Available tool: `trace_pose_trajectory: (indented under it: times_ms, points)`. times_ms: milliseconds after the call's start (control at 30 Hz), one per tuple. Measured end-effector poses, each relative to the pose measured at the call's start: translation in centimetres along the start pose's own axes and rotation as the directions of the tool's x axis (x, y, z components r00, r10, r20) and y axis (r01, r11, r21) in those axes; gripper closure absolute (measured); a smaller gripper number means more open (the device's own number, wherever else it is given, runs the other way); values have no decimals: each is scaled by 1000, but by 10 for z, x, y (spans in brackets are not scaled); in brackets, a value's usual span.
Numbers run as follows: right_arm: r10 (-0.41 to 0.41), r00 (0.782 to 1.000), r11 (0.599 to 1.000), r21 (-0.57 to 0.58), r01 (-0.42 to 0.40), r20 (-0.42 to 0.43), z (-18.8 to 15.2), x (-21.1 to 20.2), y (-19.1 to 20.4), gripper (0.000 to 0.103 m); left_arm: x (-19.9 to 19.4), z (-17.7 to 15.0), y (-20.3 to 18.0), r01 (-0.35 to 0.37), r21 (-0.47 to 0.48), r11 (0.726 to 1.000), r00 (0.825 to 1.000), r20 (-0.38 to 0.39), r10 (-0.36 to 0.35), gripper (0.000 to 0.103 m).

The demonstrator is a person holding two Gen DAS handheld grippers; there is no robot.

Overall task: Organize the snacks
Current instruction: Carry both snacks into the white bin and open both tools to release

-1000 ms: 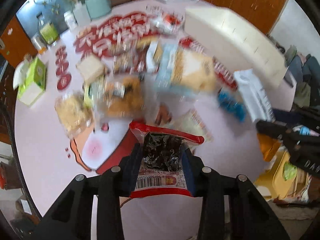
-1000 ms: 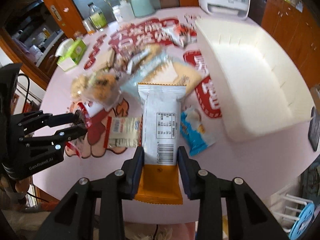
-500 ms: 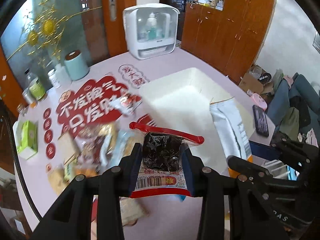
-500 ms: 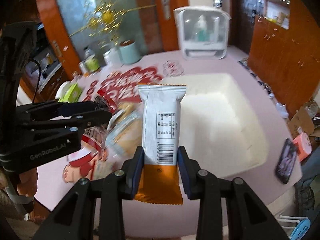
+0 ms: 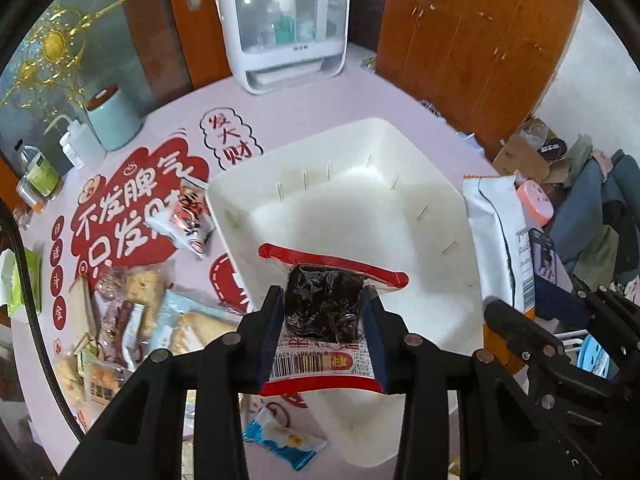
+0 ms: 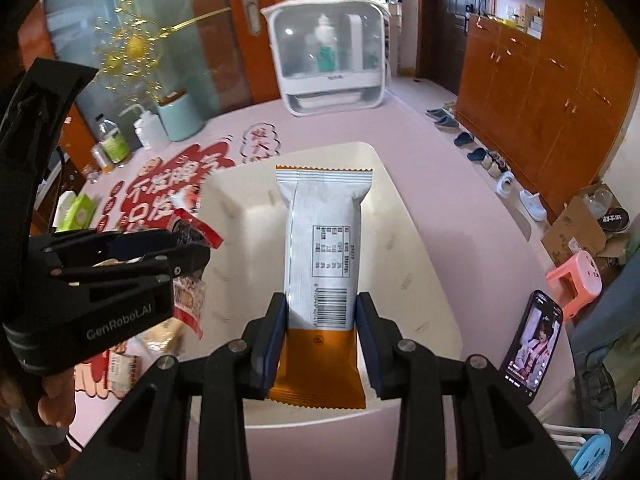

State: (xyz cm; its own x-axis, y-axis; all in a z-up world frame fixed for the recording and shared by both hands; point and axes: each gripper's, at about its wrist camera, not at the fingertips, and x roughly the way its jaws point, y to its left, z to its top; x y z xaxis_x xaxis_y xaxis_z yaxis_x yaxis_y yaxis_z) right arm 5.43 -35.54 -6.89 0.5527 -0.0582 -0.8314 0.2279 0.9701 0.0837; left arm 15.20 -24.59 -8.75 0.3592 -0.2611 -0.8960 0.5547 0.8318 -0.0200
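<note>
- Left gripper (image 5: pixel 324 320): jaws partly closed, pads pressing both sides of a red-edged packet of dark dried snack (image 5: pixel 326 308); the packet is held clear above the near half of the white bin (image 5: pixel 352 200), not resting in it.
- Right gripper (image 6: pixel 321 332): jaws likewise partly closed on a tall silver-and-orange packet (image 6: pixel 322 248), gripped near its orange lower end and standing upright over the bin's interior.
- Step in hand, as judged: carrying both packets to the bin for release. To do it well, bring each packet low over the bin floor before opening the jaws, and set them in separate parts of the floor — the two grippers hang close together, so releasing one at a time would avoid a collision.
- The tall packet is top-heavy in this grip; tilting it flat first should stop it toppling against the bin wall.
- Left wrist view only: the remaining loose snacks (image 5: pixel 132 312) piled on the pink table (image 5: pixel 168 120) left of the bin, a blue packet (image 5: pixel 282 444) at the near edge, and a white-and-red packet (image 5: pixel 182 220) just beside the bin's left wall.
- Right wrist view only: a phone (image 6: pixel 532 348) propped just right of the bin, and the bin floor seen bare — no snack appears to lie in it yet.
</note>
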Motion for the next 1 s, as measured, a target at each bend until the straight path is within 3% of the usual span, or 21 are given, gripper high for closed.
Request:
trace_pose_trajectory:
  times_ms: [100,133,200,233,267,633,767,867,1000]
  points:
    - [8,999,1000,30,-7,-44,1,16,-12,64,11,2,-7,-38,5,999,999,-12,39,63]
    - [10,999,999,38,-8,-51,0,19,-14,64,14,2,-8,-58,12,998,998,-14,58,58]
    - [8,998,999,47,-5,-65,-1,26,-19,63,18,1,-11,-92,24,995,996,-15,92,43]
    - [4,997,999,48,-1,-71,-1,28,-21,63,18,0,-11,-100,26,995,995,-8,100,28]
    - [-2,997,999,46,6,-77,-2,31,-22,63,17,0,-11,-106,23,994,994,-1,106,20]
    - [24,994,1000,19,-22,-104,-14,35,-18,62,6,-19,5,-97,-47,994,995,1,97,18]
    - [55,994,998,6,-54,-91,-15,29,-12,62,3,-30,11,-146,-69,987,989,11,148,18]
    - [61,995,998,-11,-62,-83,-15,26,-5,62,0,-38,17,-140,-97,985,990,12,142,18]
    - [71,995,997,-34,-74,-72,-15,20,4,62,-13,-47,23,-138,-142,980,987,59,148,18]
